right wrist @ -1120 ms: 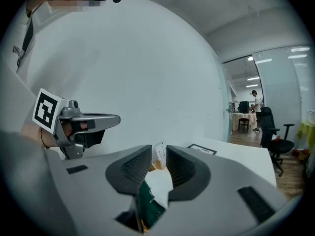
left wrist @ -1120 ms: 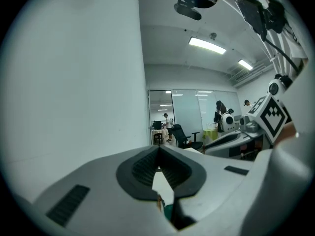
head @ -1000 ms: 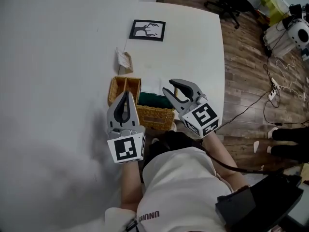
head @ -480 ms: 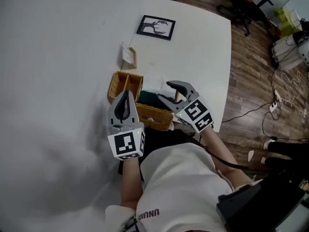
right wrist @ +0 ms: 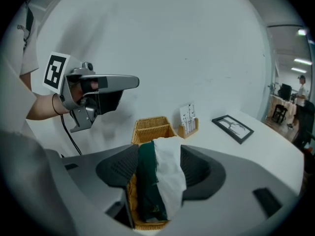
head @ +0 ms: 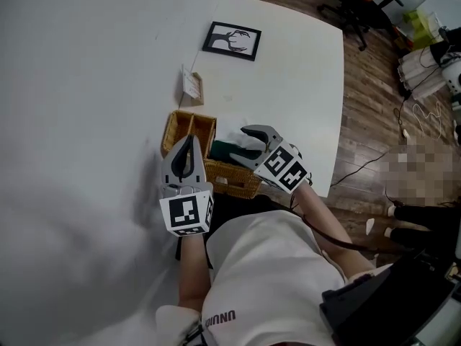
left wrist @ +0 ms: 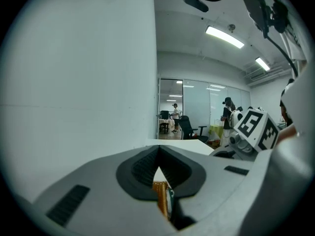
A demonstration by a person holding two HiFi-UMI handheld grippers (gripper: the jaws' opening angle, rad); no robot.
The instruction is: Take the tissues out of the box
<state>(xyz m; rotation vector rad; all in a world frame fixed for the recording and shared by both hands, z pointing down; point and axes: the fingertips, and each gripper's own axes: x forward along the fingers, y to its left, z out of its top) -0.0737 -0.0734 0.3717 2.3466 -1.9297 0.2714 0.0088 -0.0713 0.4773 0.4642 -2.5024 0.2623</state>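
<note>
Eyes on one dark green tissue box (right wrist: 146,181), sat in the nearer, larger compartment of a woven wicker basket (right wrist: 151,126). Seen from the right gripper view with its long axis running away from the camera, toward the basket's far end. Hard to call whether standing on edge or lying tilted. Topped by one crumpled white tissue (right wrist: 170,171), poking up out of the box and draped down its right side.

Straddled right now by the right gripper (right wrist: 158,151): fingers opening, spread wide either side of box and tissue, not pressing on either as far as can be seen.

Over to the left gripper (left wrist: 158,149): fingers closed tip to tip, gripping nothing, hovering by the basket's left side, with just a sliver of wicker showing through the gap at their base.

Counting outward on the white desk (head: 288,71): one basket, one small wooden card holder (head: 191,85) just beyond it by the wall, one black-framed picture (head: 231,40) lying flat farther along.

Bottom of the box lost behind the basket wall and the gripper body; print on it too small to read. From the head view, much of box and tissue covered by the right gripper.
</note>
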